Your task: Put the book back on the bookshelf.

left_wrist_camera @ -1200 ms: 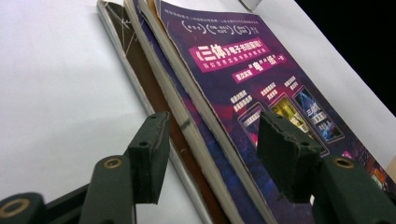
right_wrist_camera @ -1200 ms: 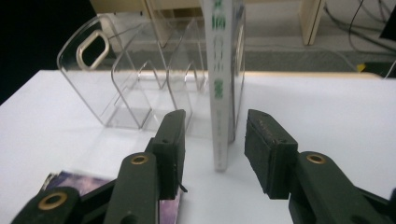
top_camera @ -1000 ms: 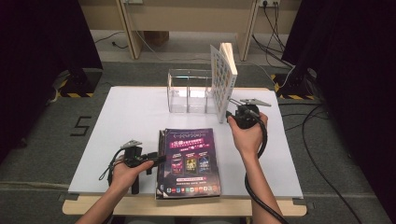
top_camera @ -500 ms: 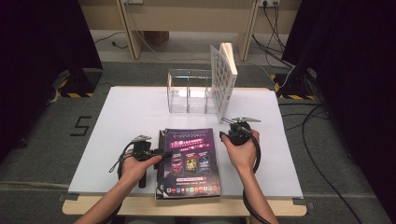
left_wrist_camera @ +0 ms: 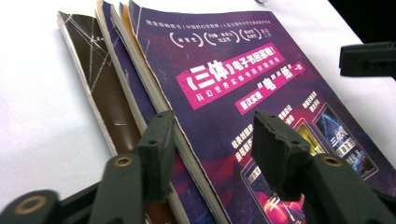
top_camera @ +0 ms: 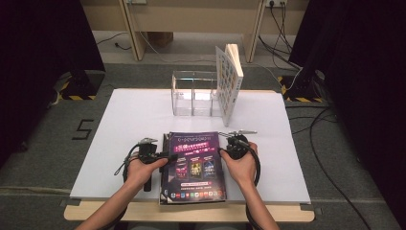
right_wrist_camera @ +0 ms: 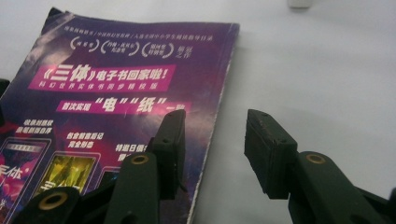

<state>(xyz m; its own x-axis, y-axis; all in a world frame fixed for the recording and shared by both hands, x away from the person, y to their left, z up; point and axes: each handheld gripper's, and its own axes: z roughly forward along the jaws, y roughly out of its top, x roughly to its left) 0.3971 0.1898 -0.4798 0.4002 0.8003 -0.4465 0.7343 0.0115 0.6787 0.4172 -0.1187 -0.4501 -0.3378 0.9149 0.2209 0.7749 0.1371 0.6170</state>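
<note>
Purple magazine (top_camera: 194, 165) tops stack at table (top_camera: 119, 124) near edge. Left gripper (left_wrist_camera: 212, 144) jaws, just closing, straddle magazine spine, unclamped. Right gripper (right_wrist_camera: 212, 142) jaws open, straddling magazine's opposite edge. Advice: seat both squarely, then clamp top copy only.

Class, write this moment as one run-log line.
left claw: open, astride top magazine's left edge, just been closing | right claw: open, astride its right edge | stack: flat on table | holder: one book

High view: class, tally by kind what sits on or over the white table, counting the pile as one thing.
pile of magazines: 1
upright book: 1
clear rack: 1
grippers: 2 (left gripper, right gripper)
Total: 5
</note>
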